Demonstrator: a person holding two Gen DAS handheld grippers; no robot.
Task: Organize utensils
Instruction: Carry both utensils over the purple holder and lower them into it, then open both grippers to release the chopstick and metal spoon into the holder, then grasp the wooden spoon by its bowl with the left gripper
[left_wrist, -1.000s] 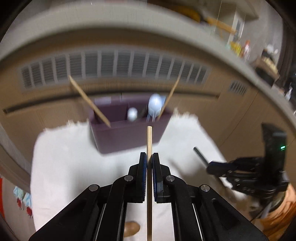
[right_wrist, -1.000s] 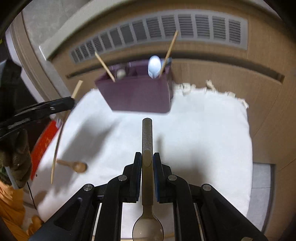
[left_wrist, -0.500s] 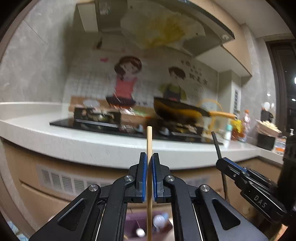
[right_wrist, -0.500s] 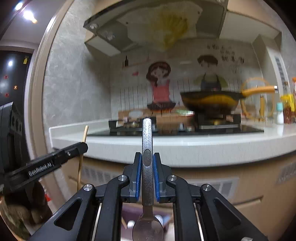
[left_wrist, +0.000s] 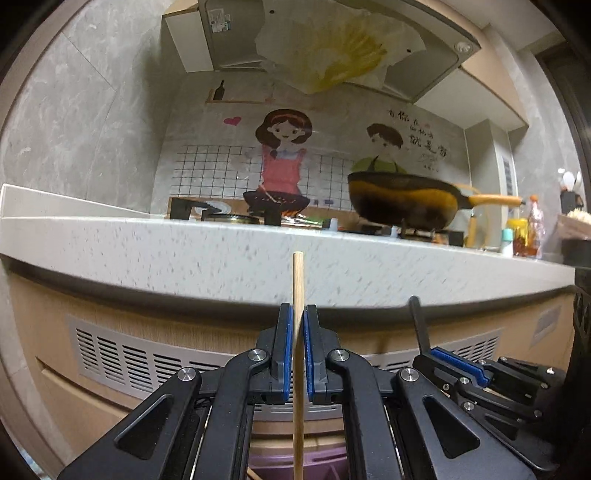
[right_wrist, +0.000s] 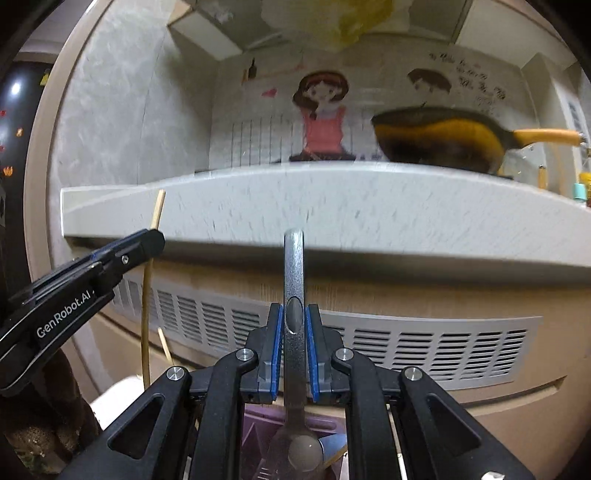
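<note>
My left gripper (left_wrist: 297, 321) is shut on a wooden chopstick (left_wrist: 297, 288) held upright; its lower end hangs over the purple utensil holder (left_wrist: 325, 461) at the bottom edge. My right gripper (right_wrist: 294, 321) is shut on a metal spoon (right_wrist: 294, 273), handle up, bowl down over the purple holder (right_wrist: 258, 435). In the left wrist view the right gripper (left_wrist: 436, 354) is at the right with the spoon handle (left_wrist: 417, 321) sticking up. In the right wrist view the left gripper (right_wrist: 147, 240) is at the left with the chopstick (right_wrist: 147, 314).
A grey kitchen counter edge (left_wrist: 221, 254) spans both views, with a vented cabinet panel (right_wrist: 424, 347) below. A dark wok (left_wrist: 402, 203) sits on the stove. Bottles (left_wrist: 524, 232) stand at the far right. A white cloth (right_wrist: 118, 398) shows under the holder.
Both grippers have tilted up from looking down at the cloth and holder to looking level at the counter, then dropped slightly. Each still holds its utensil upright above the holder.
</note>
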